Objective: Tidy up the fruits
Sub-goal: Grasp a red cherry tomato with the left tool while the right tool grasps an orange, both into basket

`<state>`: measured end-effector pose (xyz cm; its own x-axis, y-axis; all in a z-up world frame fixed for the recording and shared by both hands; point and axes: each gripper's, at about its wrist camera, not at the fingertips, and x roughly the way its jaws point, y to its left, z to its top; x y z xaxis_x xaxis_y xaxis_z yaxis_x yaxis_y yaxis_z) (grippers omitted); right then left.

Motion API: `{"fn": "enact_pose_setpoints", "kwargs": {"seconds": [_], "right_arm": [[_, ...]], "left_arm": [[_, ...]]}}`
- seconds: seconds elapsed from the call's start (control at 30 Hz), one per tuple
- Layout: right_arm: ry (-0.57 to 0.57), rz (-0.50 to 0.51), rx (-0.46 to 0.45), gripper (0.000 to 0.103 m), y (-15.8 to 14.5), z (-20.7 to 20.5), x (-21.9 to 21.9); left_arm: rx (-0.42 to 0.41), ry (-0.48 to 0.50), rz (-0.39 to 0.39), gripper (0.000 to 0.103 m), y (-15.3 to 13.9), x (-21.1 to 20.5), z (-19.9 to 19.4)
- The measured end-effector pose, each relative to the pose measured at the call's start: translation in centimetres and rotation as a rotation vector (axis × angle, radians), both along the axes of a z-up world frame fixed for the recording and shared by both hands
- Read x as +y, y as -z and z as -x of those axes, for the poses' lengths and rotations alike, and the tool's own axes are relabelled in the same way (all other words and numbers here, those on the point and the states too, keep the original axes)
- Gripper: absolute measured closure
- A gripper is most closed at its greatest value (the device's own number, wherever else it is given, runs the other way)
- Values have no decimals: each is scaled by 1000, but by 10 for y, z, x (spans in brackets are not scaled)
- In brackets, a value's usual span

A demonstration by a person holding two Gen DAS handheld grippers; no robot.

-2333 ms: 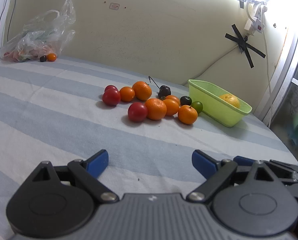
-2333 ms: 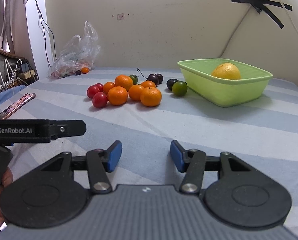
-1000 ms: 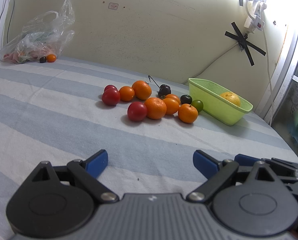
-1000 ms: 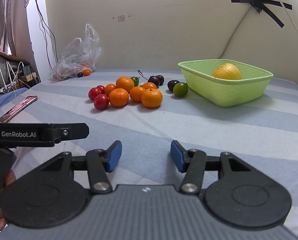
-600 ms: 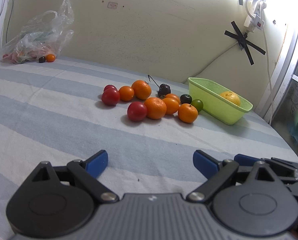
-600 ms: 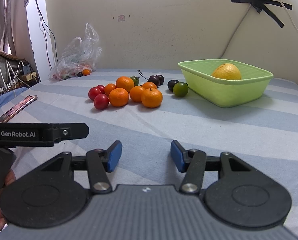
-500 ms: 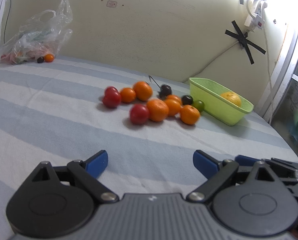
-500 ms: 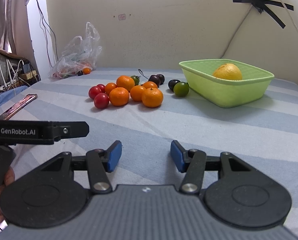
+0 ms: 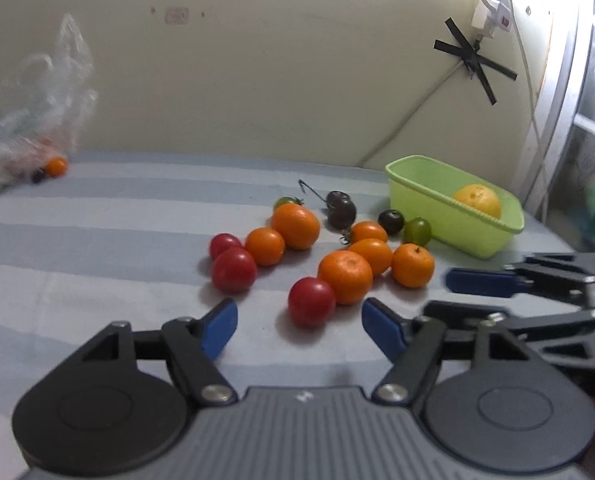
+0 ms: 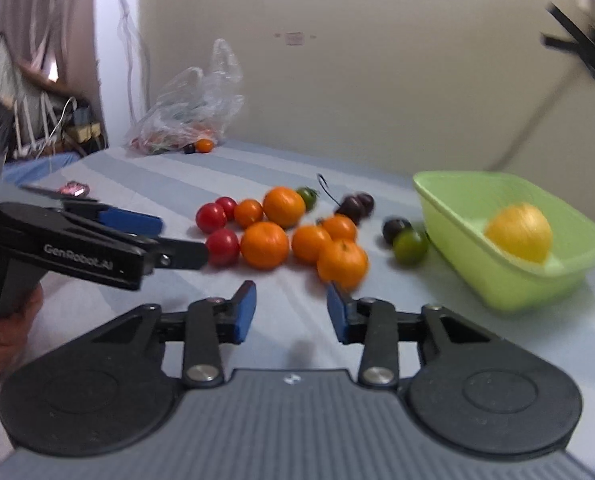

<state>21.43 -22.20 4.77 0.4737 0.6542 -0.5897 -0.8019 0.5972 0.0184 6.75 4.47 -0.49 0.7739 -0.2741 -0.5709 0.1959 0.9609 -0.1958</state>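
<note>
Both tools hover over the striped surface (image 9: 97, 240), jaws closing on nothing: left tool (image 9: 299, 322) nearest a red tomato (image 9: 311, 302), right tool (image 10: 291, 312) before an orange (image 10: 342, 263). Beyond the fruit cluster, a green basket (image 10: 509, 280) holds a yellow citrus (image 10: 518, 233).

So we've got a blue-and-white striped cloth (image 9: 97, 240) covering the whole surface, pretty wrinkle-free. Over in the far corner we see a crinkly clear plastic bag (image 10: 193, 116) slumped against the cream wall (image 9: 277, 80). Up on that wall there's a black tape cross (image 9: 475, 58) pinning down a thin cable, and a white power strip (image 9: 493, 4) hanging near the window frame. We also spot a pinkish phone (image 10: 73, 189) lying flat near the cloth's edge, with tangled wires (image 10: 53, 120) behind it.
</note>
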Motion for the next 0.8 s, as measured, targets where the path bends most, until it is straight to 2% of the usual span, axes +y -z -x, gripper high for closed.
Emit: {"fn": "enact_pose_setpoints", "kwargs": {"seconds": [0.07, 0.17, 0.2, 0.23, 0.33, 0.37, 0.63, 0.73, 0.8], "right_arm": [[-38, 20, -26, 64, 3, -6, 9], [-119, 43, -73, 64, 7, -9, 20], [-139, 60, -94, 64, 8, -9, 25], [-159, 76, -119, 64, 9, -9, 29], [-217, 108, -179, 64, 11, -10, 41], [-232, 118, -189, 64, 12, -12, 45], [-332, 150, -202, 64, 17, -21, 64], [-326, 150, -182, 67, 17, -21, 61], [-299, 129, -151, 69, 15, -21, 54]], "left_arm": [[17, 24, 44, 35, 1, 3, -8], [32, 28, 67, 35, 4, 4, -17], [37, 25, 75, 39, 5, 5, -19], [45, 24, 86, 50, 7, 6, -21], [48, 22, 108, 70, 11, 9, -20], [49, 30, 120, 73, 11, 10, -20], [56, -3, 132, 69, 11, 13, -13], [56, -6, 120, 72, 10, 9, -13], [51, 1, 141, 72, 6, 5, -11]]}}
